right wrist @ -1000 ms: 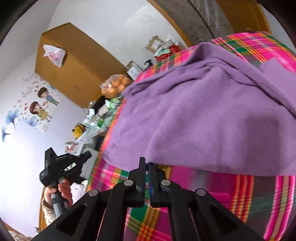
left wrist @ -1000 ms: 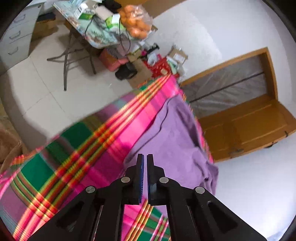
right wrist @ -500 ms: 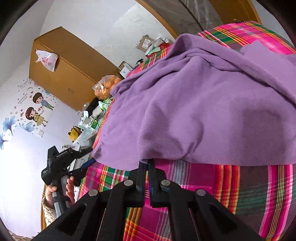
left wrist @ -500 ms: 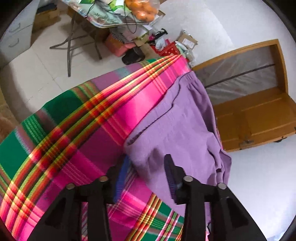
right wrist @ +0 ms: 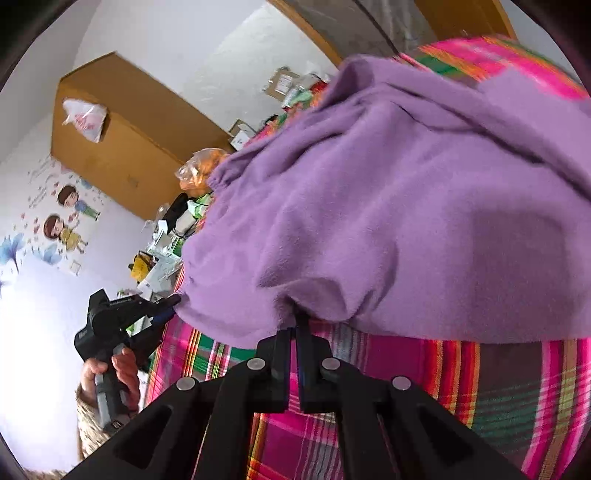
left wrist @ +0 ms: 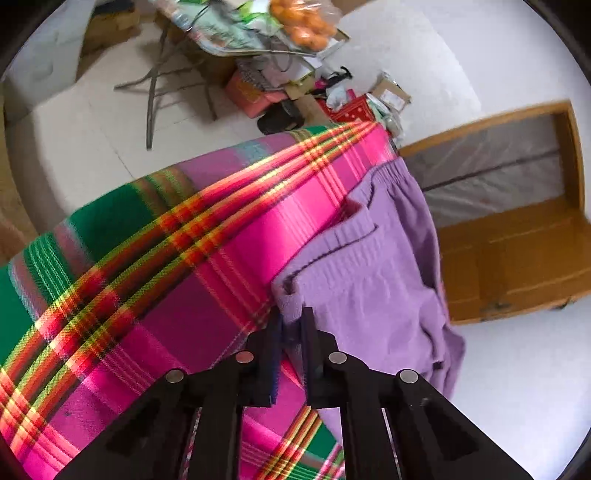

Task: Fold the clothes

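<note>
— What stands around the bed?
— A pale tiled floor and white walls. A folding table, crowded with clutter, holds a bag of oranges at its edge.
— And the woodwork?
— A wooden door frame on one side, a tall wooden wardrobe with a plastic bag on top, and cartoon stickers on the wall beside it.

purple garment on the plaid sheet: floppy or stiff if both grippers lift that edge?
Likely floppy: the purple garment bunches into soft folds where the right gripper pinches it. Its fleecy surface probably grips rather than slips. The span toward the closing left gripper would likely sag.
</note>
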The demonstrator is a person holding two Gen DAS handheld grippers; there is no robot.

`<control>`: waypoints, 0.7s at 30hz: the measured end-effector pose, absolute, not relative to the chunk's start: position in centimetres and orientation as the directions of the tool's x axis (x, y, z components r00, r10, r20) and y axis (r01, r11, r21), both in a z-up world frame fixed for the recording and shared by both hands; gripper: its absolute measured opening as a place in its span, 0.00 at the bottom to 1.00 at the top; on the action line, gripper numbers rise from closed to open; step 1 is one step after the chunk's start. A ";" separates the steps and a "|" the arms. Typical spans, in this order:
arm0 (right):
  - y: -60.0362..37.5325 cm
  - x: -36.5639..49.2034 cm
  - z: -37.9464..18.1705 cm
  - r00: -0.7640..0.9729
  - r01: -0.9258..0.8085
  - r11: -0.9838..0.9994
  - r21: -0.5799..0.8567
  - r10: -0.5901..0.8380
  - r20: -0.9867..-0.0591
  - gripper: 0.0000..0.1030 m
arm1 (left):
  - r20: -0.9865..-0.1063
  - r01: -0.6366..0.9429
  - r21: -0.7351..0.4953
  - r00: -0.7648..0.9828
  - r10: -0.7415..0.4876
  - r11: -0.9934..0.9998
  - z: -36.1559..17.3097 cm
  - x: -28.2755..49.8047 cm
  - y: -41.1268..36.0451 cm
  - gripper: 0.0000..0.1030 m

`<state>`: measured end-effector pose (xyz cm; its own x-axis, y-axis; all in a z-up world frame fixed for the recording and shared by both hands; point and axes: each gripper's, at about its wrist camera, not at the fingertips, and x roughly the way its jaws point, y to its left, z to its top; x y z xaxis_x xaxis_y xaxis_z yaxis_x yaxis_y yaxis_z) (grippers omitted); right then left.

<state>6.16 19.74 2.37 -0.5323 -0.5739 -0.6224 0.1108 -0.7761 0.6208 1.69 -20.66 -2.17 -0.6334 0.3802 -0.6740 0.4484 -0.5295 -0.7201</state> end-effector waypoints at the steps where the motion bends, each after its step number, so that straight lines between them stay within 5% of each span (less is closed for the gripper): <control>1: 19.6 6.4 2.7 -0.533 0.123 -0.775 0.620 -0.578 -0.617 0.02 | -0.670 0.449 -0.723 -0.641 0.374 -0.525 -2.0 2.0 -20.9 0.09; 16: 18.0 11.3 7.2 -0.523 0.254 -0.706 0.661 -0.675 -0.520 0.02 | -0.578 0.377 -0.776 -0.745 0.332 -0.505 2.0 8.2 -23.9 0.08; 21: 16.2 12.3 5.1 -0.448 0.264 -0.733 0.627 -0.669 -0.593 0.02 | -0.595 0.398 -0.762 -0.741 0.310 -0.511 1.7 10.4 -24.7 0.08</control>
